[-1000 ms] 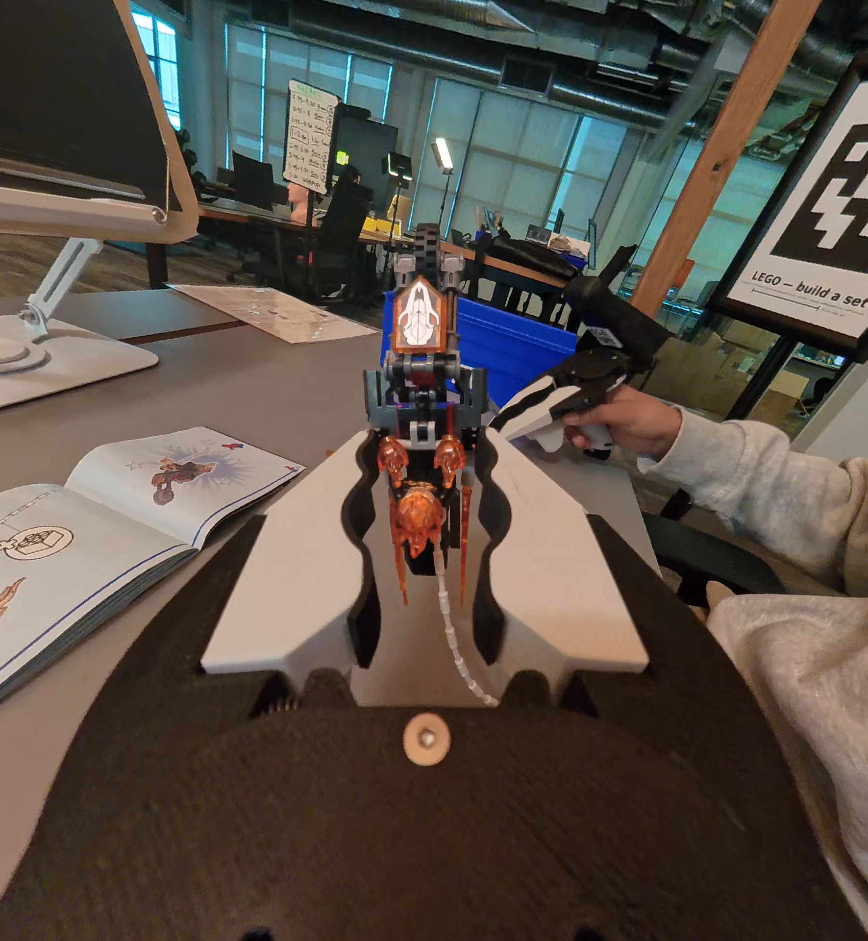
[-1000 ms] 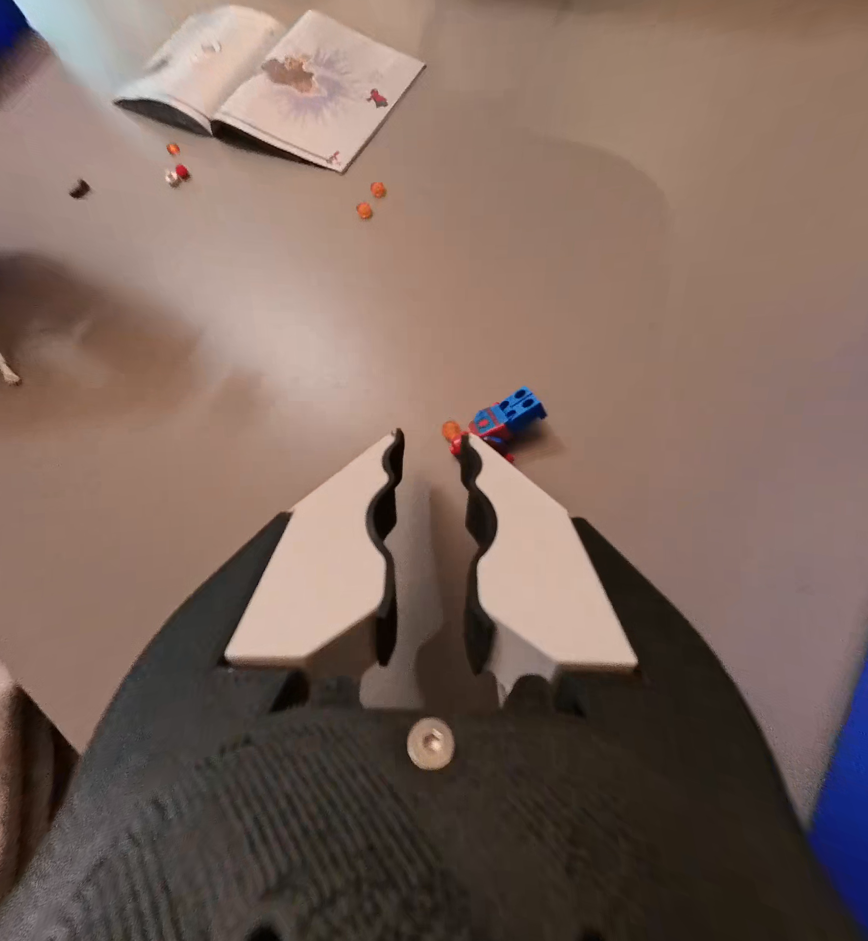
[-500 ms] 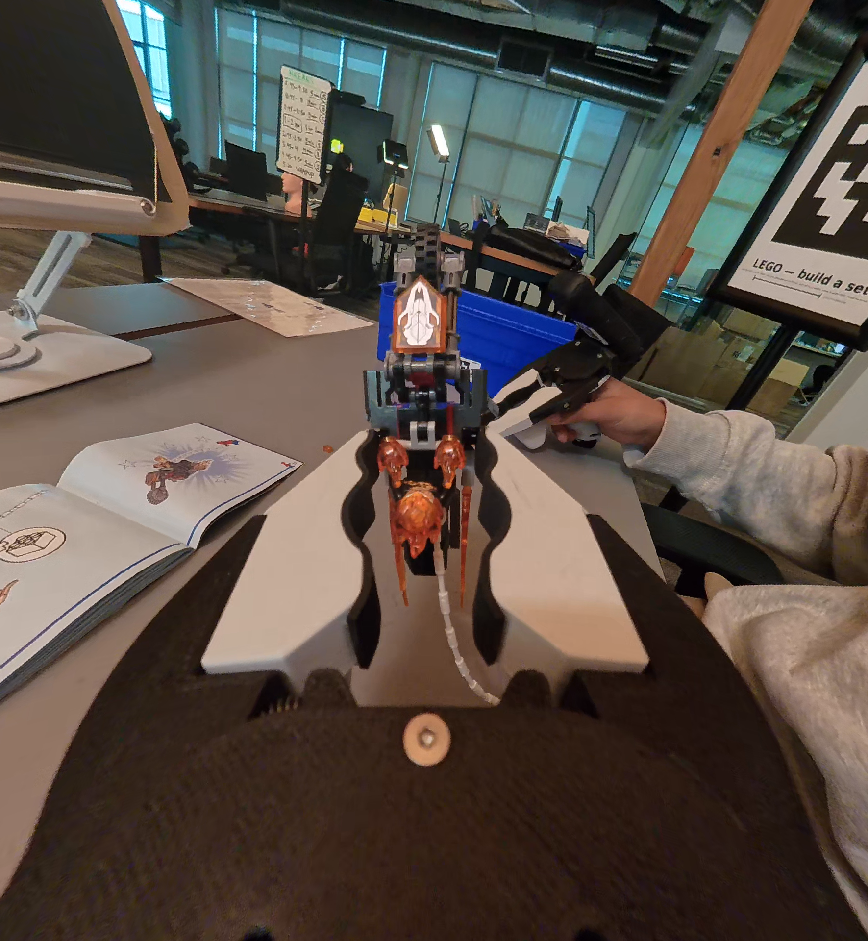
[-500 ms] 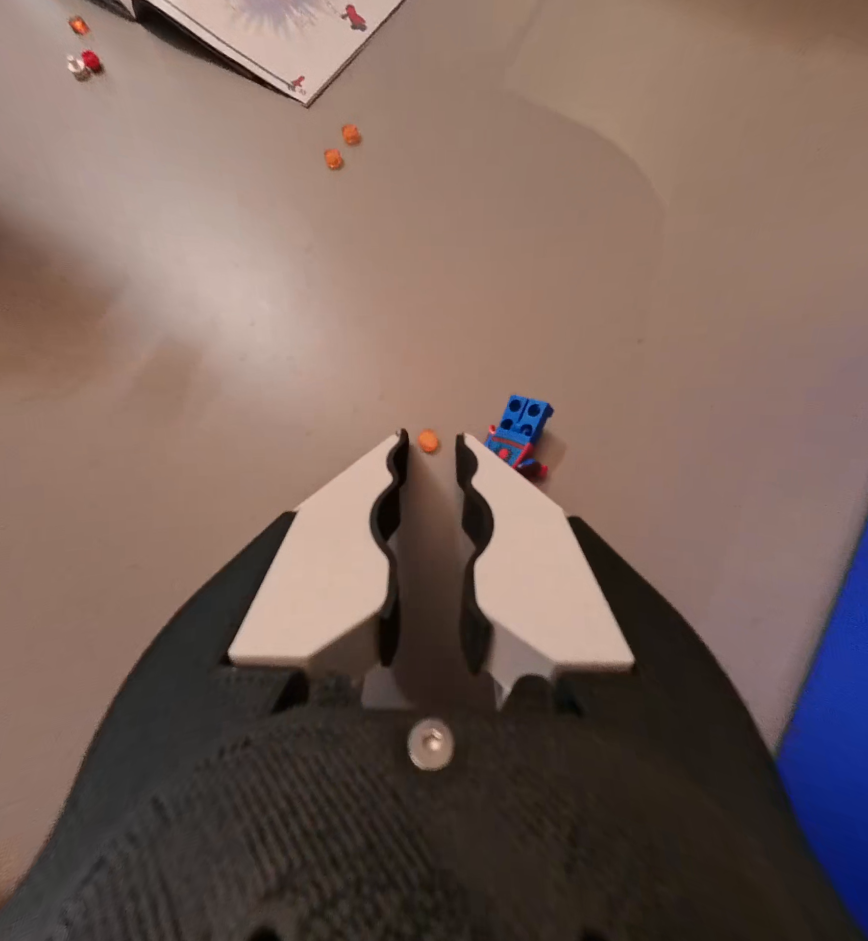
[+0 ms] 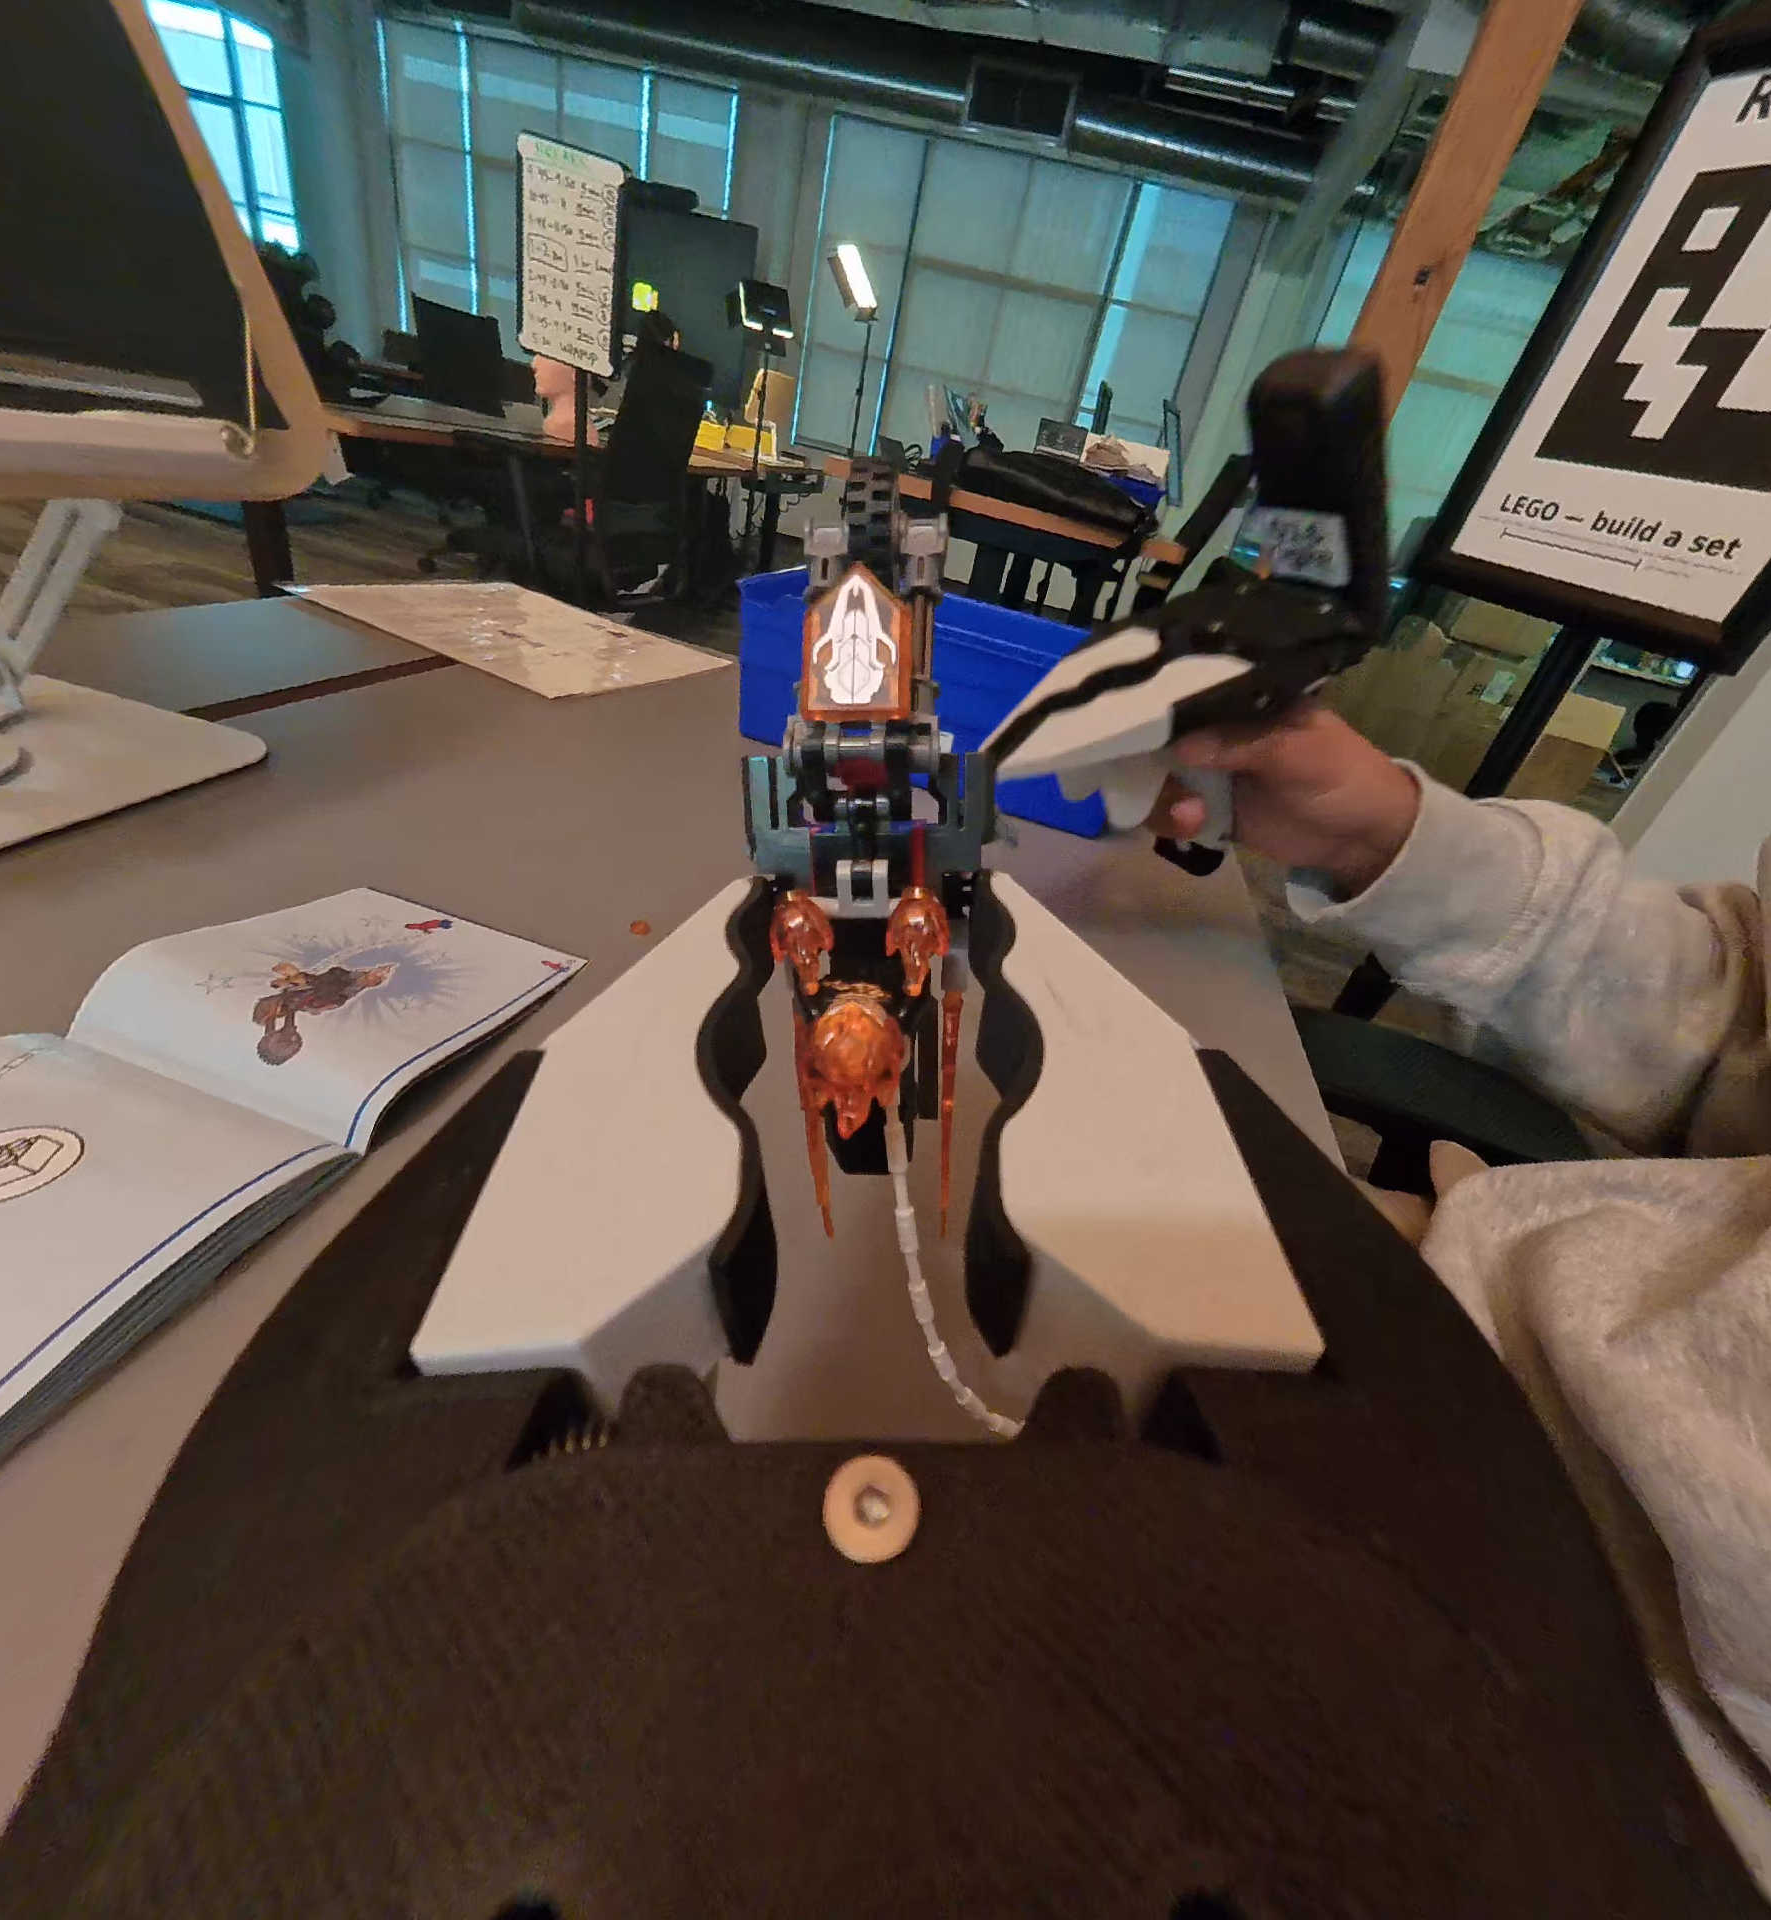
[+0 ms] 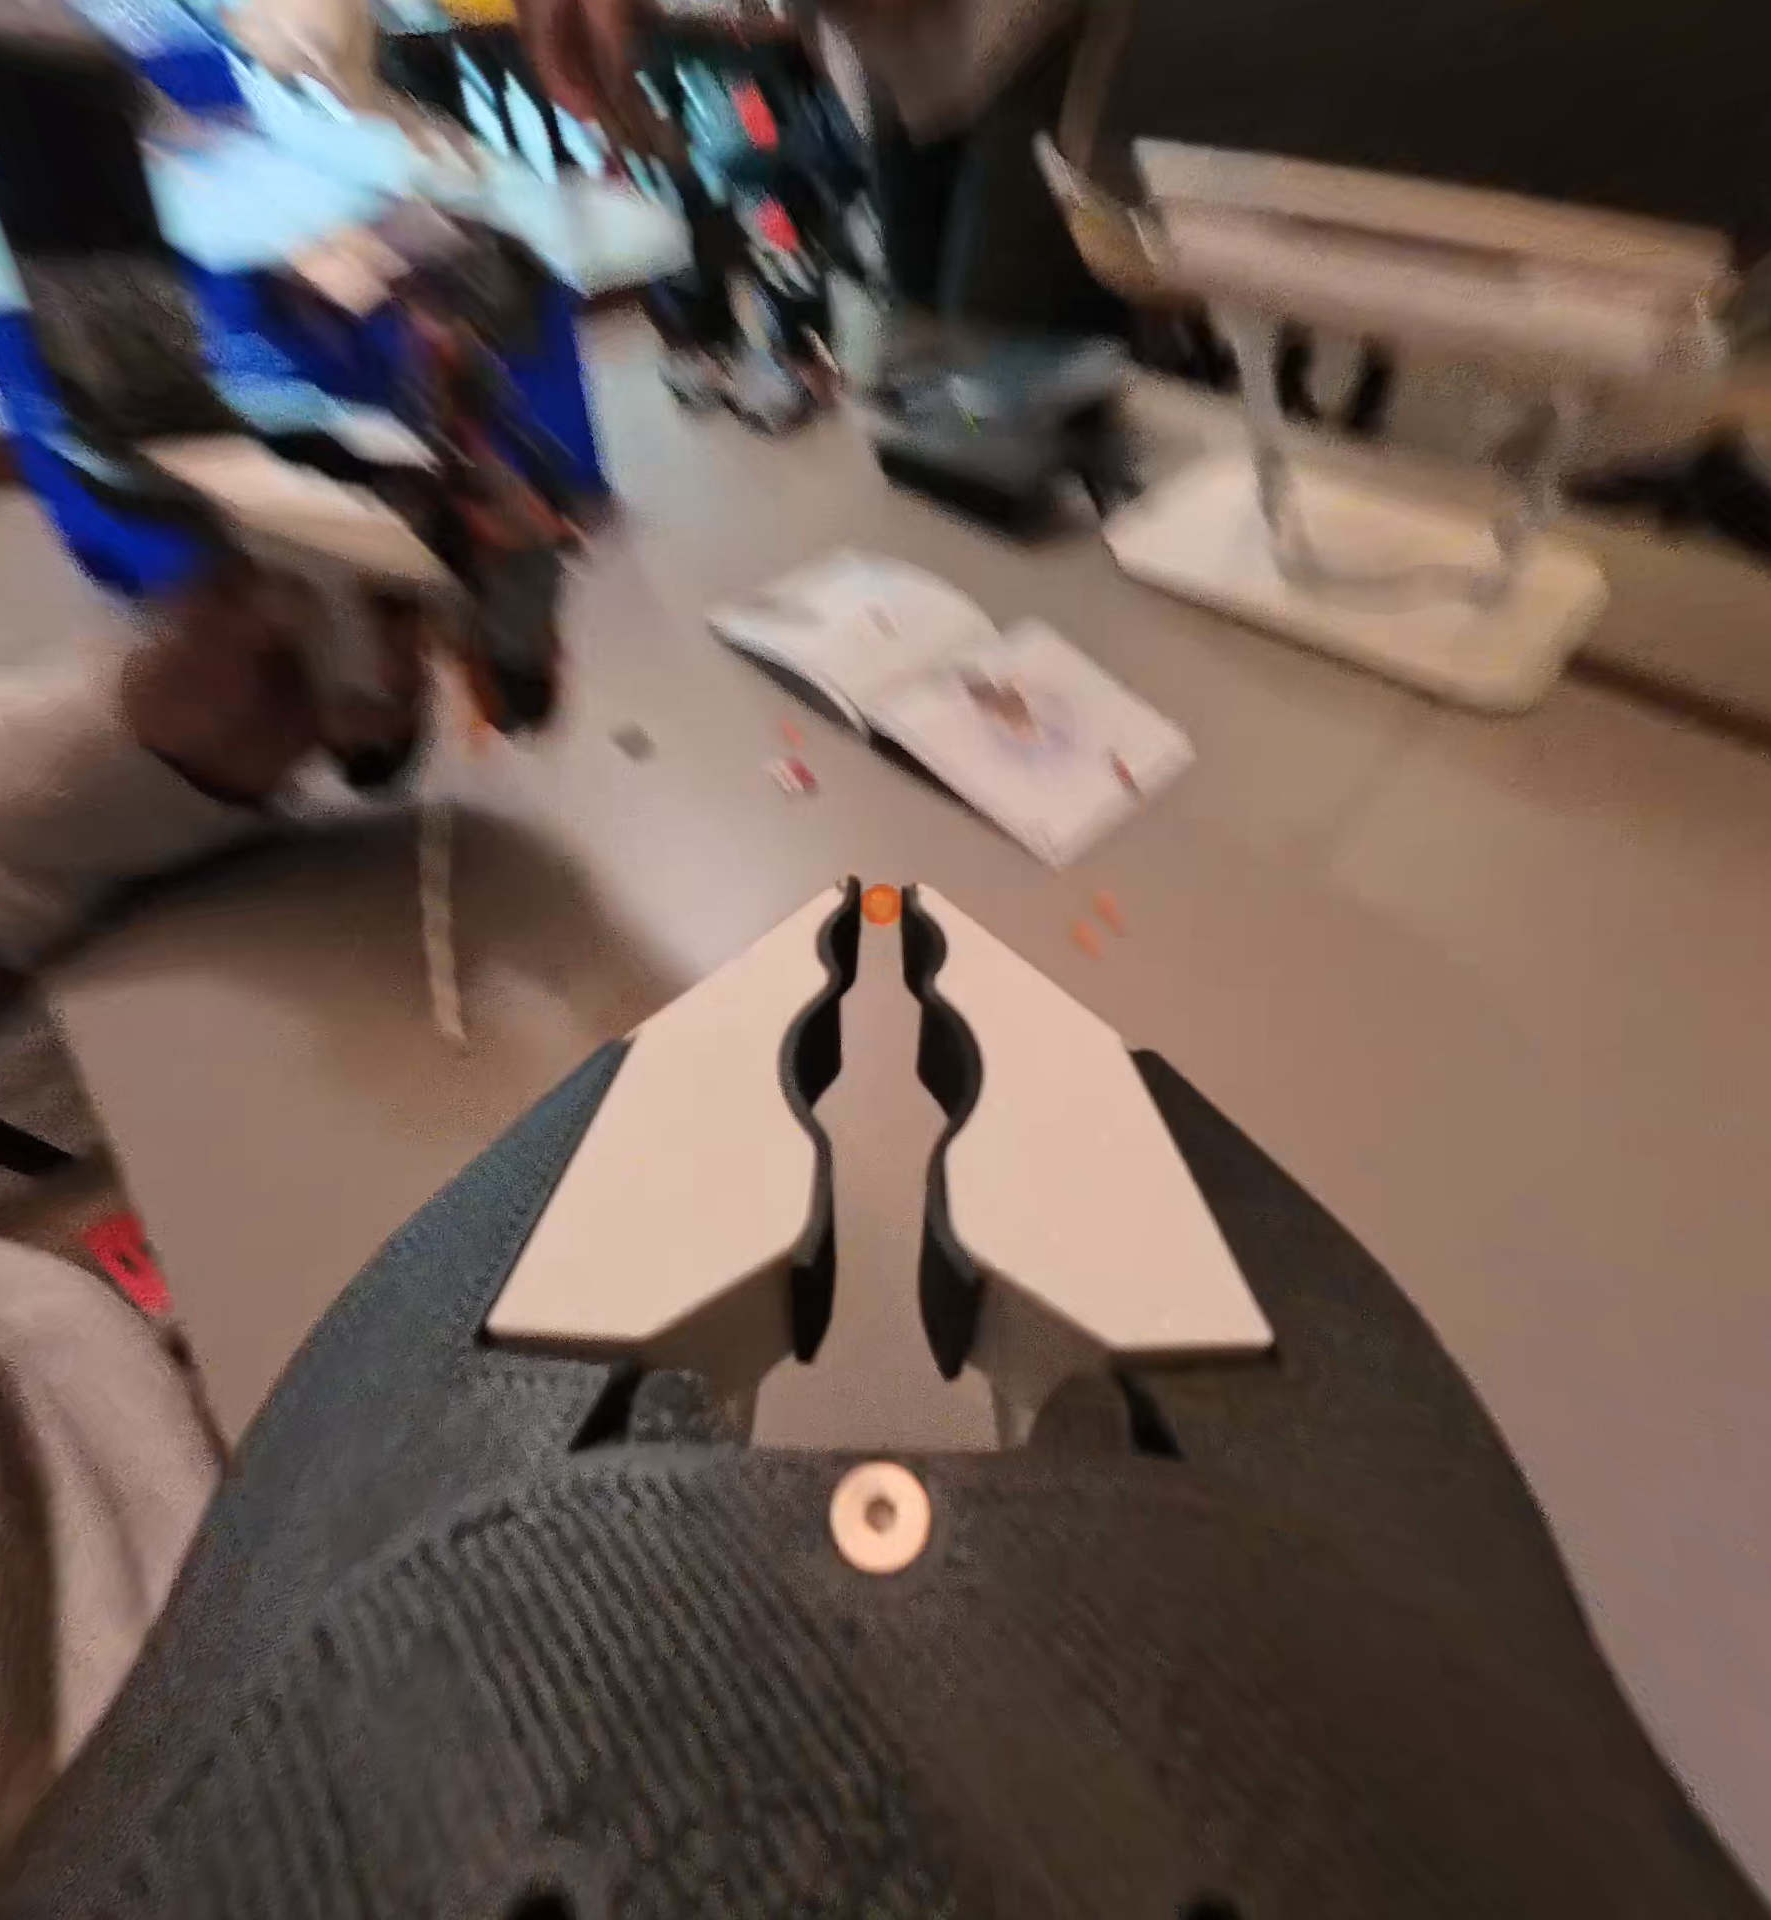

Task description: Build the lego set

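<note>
My left gripper [image 5: 865, 894] is shut on a black and grey Lego bike model [image 5: 865, 790] with clear orange flame parts, an orange shield piece and a white chain hanging down. It holds the model upright above the grey table [image 5: 507, 790]. My right gripper [image 6: 878, 899] is shut on a small round orange stud [image 6: 880, 904] pinched at its fingertips, lifted off the table. It also shows in the left wrist view [image 5: 1099, 707], held in a hand just right of the model. The right wrist view is blurred by motion.
An open instruction booklet [image 5: 185, 1049] lies at the left, also seen blurred in the right wrist view [image 6: 974, 707]. Small orange and red pieces [image 6: 1094, 925] lie scattered on the table. A blue bin [image 5: 974, 665] stands behind the model. A white monitor stand [image 5: 60, 727] is at far left. The tips of one gripper are about 15 cm away from the tips of the other.
My right gripper closed on the orange stud beside the blue minifigure, lifted it off the table and swung up toward the model. My left gripper kept the model still.
</note>
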Tool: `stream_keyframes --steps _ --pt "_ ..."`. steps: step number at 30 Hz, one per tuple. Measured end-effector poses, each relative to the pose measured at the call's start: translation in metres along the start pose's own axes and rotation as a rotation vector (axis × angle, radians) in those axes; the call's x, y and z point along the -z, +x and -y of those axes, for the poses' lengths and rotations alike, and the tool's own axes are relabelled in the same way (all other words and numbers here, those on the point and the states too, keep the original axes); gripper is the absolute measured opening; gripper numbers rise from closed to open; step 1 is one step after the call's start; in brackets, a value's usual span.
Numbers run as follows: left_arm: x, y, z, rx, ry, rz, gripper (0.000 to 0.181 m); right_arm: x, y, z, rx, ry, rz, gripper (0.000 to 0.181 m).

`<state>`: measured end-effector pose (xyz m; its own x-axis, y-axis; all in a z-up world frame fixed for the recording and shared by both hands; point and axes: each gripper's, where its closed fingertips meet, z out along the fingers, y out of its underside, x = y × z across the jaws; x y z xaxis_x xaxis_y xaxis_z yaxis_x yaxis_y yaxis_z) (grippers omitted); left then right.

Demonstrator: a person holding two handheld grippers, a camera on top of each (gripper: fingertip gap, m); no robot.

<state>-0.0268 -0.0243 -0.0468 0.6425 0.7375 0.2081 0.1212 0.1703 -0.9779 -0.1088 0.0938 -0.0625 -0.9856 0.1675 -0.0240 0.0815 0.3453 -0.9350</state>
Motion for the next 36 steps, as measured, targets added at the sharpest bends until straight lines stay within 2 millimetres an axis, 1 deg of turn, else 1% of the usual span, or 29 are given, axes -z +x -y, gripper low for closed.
stream_keyframes --steps 3,5,6,7,9,10,12,15,18,22,26,30,36 --pt "0.0 0.005 0.004 -0.025 0.023 -0.009 0.036 -0.016 -0.065 0.07 0.053 0.245 0.175 0.005" --pt "0.002 0.008 0.01 -0.018 0.063 -0.028 0.036 -0.027 -0.1 0.106 0.059 0.385 0.293 0.005" --pt "0.003 0.01 0.014 -0.004 0.086 -0.042 0.036 -0.034 -0.114 0.118 0.054 0.432 0.352 0.004" --pt "0.005 0.011 0.018 0.012 0.115 -0.054 0.036 -0.043 -0.124 0.125 0.044 0.456 0.4 0.004" --pt "0.012 0.011 0.029 0.05 0.186 -0.073 0.036 -0.062 -0.137 0.129 0.023 0.463 0.464 0.004" --pt "0.016 0.01 0.034 0.071 0.223 -0.082 0.036 -0.069 -0.14 0.129 0.015 0.47 0.481 0.004" --pt "0.024 0.007 0.041 0.115 0.279 -0.096 0.035 -0.076 -0.14 0.129 -0.006 0.499 0.502 0.004" --pt "0.03 0.004 0.046 0.146 0.315 -0.107 0.035 -0.077 -0.14 0.13 -0.062 0.545 0.576 0.004" --pt "0.027 0.005 0.043 0.137 0.294 -0.1 0.035 -0.078 -0.14 0.131 -0.12 0.576 0.663 0.004" --pt "0.024 0.004 0.04 0.117 0.273 -0.073 0.036 -0.085 -0.141 0.128 -0.171 0.58 0.732 0.004" --pt "0.025 0.001 0.04 0.138 0.281 -0.072 0.036 -0.086 -0.137 0.125 -0.257 0.603 0.78 0.004" --pt "0.021 0.001 0.036 0.134 0.252 -0.061 0.035 -0.085 -0.131 0.124 -0.312 0.618 0.791 0.004" --pt "0.017 -0.001 0.033 0.135 0.231 -0.044 0.035 -0.09 -0.13 0.12 -0.332 0.603 0.786 0.004"
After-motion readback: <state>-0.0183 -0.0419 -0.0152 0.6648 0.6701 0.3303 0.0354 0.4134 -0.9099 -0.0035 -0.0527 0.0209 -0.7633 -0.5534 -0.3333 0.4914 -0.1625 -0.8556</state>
